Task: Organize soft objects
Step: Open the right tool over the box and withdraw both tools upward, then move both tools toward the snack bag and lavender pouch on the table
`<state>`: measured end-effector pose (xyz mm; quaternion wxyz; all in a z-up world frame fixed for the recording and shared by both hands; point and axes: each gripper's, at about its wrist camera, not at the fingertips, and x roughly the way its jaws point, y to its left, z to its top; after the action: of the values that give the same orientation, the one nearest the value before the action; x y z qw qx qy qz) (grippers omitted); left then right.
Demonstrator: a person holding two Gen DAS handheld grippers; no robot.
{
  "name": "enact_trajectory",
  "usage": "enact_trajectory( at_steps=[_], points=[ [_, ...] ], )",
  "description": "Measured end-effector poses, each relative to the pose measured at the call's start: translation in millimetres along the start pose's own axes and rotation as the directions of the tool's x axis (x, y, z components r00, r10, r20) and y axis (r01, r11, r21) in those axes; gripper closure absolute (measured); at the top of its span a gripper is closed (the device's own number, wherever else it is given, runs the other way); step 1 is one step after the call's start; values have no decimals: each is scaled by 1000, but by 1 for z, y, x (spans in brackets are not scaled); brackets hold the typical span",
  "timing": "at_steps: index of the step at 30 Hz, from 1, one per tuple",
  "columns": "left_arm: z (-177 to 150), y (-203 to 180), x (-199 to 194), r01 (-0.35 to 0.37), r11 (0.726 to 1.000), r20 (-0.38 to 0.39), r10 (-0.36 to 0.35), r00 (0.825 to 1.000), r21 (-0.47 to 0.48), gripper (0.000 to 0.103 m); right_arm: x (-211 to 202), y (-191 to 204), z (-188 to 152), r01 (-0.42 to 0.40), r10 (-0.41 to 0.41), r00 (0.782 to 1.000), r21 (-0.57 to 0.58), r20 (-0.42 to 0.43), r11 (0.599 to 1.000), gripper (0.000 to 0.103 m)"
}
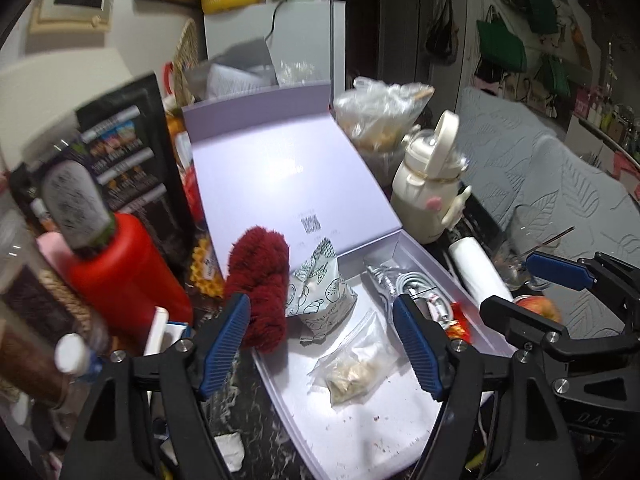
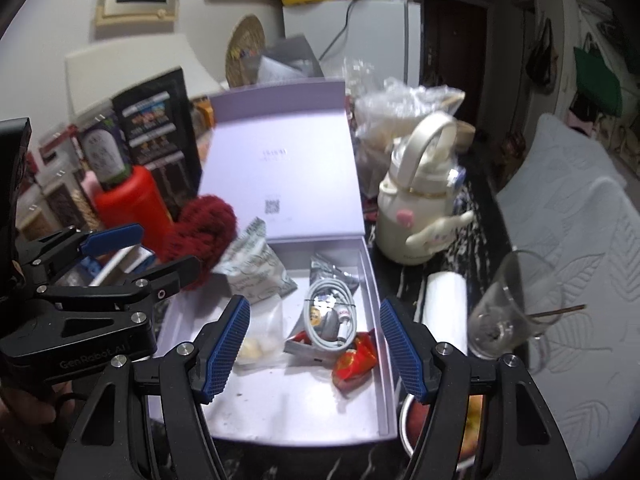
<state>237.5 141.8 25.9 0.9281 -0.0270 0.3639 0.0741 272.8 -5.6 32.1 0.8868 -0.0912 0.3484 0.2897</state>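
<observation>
An open lavender box [image 1: 360, 432] lies on the dark marble table, its lid [image 1: 280, 168] tilted back. A dark red fuzzy item [image 1: 260, 280] [image 2: 200, 232] hangs over the box's left rim. Beside it inside sit a leaf-printed soft packet [image 1: 320, 292] [image 2: 256, 268], a clear zip bag [image 1: 352, 368] [image 2: 260, 332], a coiled white cable [image 2: 328, 312] and a red snack packet [image 2: 356, 360]. My left gripper [image 1: 320, 312] [image 2: 156, 252] hovers open above the box's left side, holding nothing. My right gripper [image 2: 314, 308] [image 1: 524, 284] hovers open over the box's right side, also holding nothing.
A red bottle [image 1: 128, 272] and a black package [image 1: 128, 152] crowd the left. Right of the box stand a cream kettle-shaped bottle [image 1: 424, 196], a white roll [image 2: 446, 304], a tipped glass [image 2: 508, 312] and a bowl with an apple [image 1: 536, 306]. A grey cushion [image 2: 580, 280] lies beyond.
</observation>
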Motion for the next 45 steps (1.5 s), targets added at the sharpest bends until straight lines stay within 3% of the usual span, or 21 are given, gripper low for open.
enact_trajectory(
  at_steps=[12,14,17,22,34,45],
  points=[
    [-8,-12,-106,-27,999,159,22,987,32,20,-106,27,-10,25,-19,989,-39,150,999,32],
    [-11,-14,-123,-25,999,180,18,984,38,19,-124,31,-15,35,-28,984,-40,176,999,26],
    [-17,-17,-143,-29,999,207,20,978,43,3,-146,35,-23,43,-33,977,-42,210,998,17],
    [-33,-24,-179,-41,998,272,25,962,53,1,-177,41,-42,57,-46,964,-37,261,998,12],
    [-79,-46,-210,13,996,279,-37,960,88,1,-221,46,-107,101,-99,951,8,292,995,6],
    [-124,-83,-203,115,980,184,-144,972,159,1,-230,33,-162,134,-144,960,59,242,989,6]
  ],
)
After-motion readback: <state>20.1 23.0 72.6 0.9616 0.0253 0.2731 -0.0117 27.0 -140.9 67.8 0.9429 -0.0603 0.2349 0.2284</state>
